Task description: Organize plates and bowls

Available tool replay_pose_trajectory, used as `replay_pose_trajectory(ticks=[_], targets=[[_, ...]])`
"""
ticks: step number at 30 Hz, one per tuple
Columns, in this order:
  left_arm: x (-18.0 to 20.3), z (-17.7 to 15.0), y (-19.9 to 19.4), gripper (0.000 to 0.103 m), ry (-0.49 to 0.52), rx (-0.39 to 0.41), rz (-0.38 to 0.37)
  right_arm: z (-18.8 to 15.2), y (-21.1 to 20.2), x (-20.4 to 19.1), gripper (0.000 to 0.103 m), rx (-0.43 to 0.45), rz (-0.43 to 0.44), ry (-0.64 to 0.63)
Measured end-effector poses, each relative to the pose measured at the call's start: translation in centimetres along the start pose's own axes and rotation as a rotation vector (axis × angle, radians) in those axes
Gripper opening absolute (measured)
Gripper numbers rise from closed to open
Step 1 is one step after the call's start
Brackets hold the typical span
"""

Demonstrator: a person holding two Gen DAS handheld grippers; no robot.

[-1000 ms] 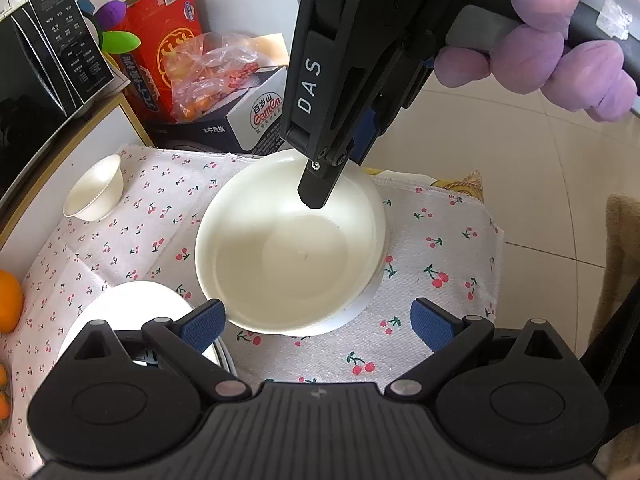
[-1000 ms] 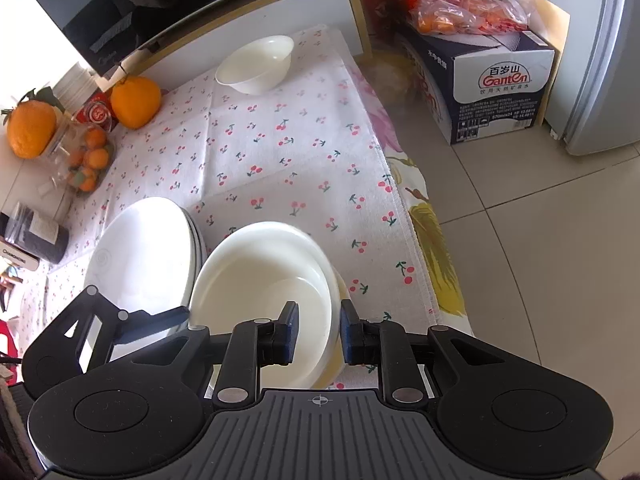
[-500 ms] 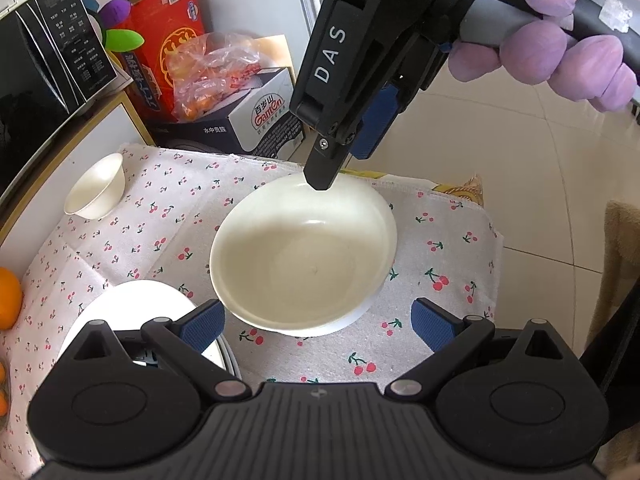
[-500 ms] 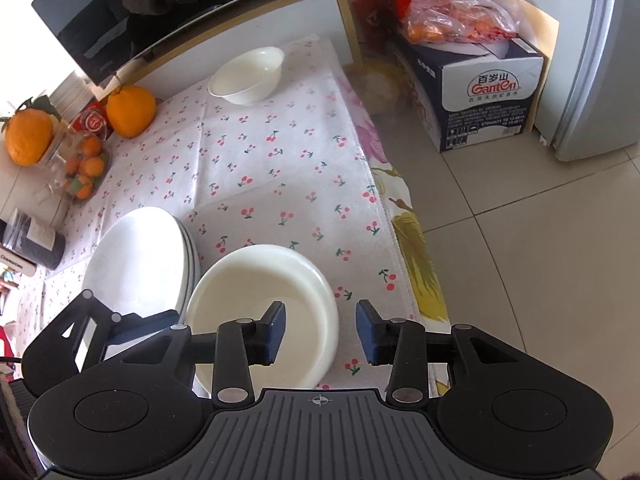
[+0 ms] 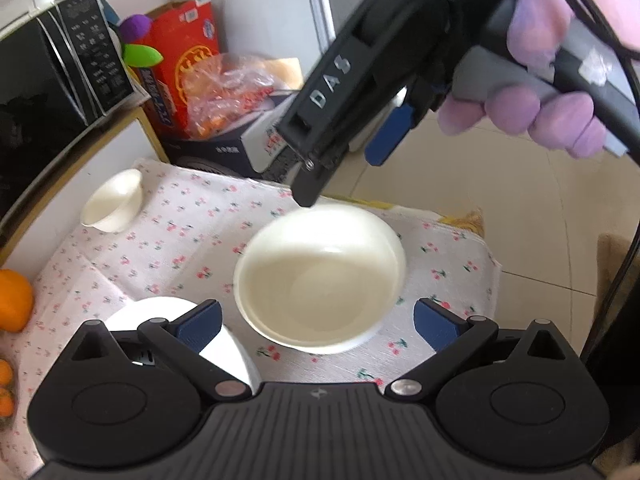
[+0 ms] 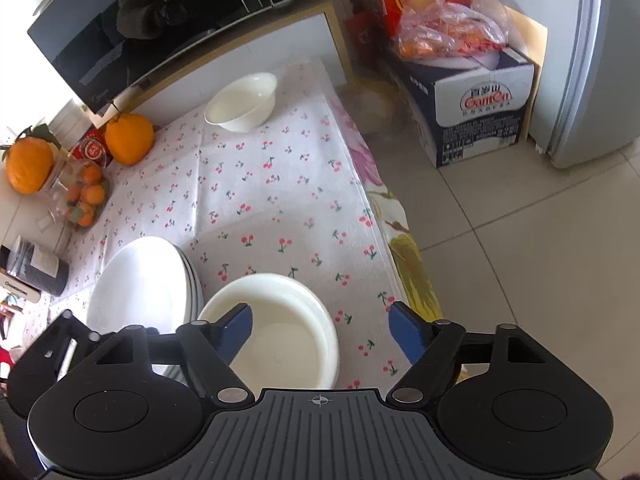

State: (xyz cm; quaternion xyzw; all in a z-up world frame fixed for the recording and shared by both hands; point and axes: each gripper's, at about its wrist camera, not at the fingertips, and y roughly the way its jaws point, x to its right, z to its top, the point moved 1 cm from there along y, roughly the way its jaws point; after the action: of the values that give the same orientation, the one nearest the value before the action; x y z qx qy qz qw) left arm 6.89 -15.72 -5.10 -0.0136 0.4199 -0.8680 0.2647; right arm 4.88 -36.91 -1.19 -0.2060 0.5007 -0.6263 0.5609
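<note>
A large cream bowl (image 5: 320, 276) rests on the cherry-print tablecloth (image 5: 192, 224), also seen in the right wrist view (image 6: 280, 320). My left gripper (image 5: 318, 322) is open, its blue pads either side of the bowl's near rim. My right gripper (image 6: 320, 330) is open and empty, raised above the bowl; it shows in the left wrist view (image 5: 340, 156) above the bowl's far rim. A stack of white plates (image 6: 140, 280) sits left of the bowl. A small cream bowl (image 6: 242, 102) stands at the far end of the cloth.
A microwave (image 6: 160, 28) on a white cabinet borders the table's far side. Oranges (image 6: 128, 138) and a fruit container (image 6: 82, 196) lie at the left. A cardboard box (image 6: 476, 108) with a bag of fruit stands on the tiled floor beyond the table's right edge.
My right gripper let go of the large bowl's rim, opened wide and rose away from it. The bowl now rests on the cloth. The left gripper stayed open.
</note>
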Motion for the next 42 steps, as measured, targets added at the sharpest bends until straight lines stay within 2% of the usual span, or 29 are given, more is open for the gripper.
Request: replay_pose_trajectory(ticks=[2,7,18,26,30,36,42], targets=[[-0.5,0.2,-0.2,0.102,0.001,0.008,0.021,0.5,-0.1,-0.3,0.078,0.008,-0.005,-0.004],[-2.5,0.9,-0.8,0.103,-0.02,0.03,0.061,2.7,-0.8,-0.8,0.087,0.053,0.011,0.045],[-8.2,2.8,0.0,0.103,-0.064,0.038,0.154,8.2,-0.3,-3.2,0.089,0.103,0.031,0.024],[-12.4,3.9,1.8,0.103,-0.07,0.026,0.204,11.9,2.0,-3.9,0.089,0.107,0.084,0.045],[-14.5,4.0,3.2,0.103,-0.081,0.018,0.223,13.6,3.8,-4.2,0.089,0.106,0.085,0.046],[-17.6,4.0,5.6,0.103,-0.122,0.015,0.219,16.0,7.0,-4.5,0.089,0.101,0.094,0.033],[-19.4,4.0,8.4,0.103,-0.09,0.056,0.189,17.9,10.4,-4.3,0.089,0.108,0.162,0.029]])
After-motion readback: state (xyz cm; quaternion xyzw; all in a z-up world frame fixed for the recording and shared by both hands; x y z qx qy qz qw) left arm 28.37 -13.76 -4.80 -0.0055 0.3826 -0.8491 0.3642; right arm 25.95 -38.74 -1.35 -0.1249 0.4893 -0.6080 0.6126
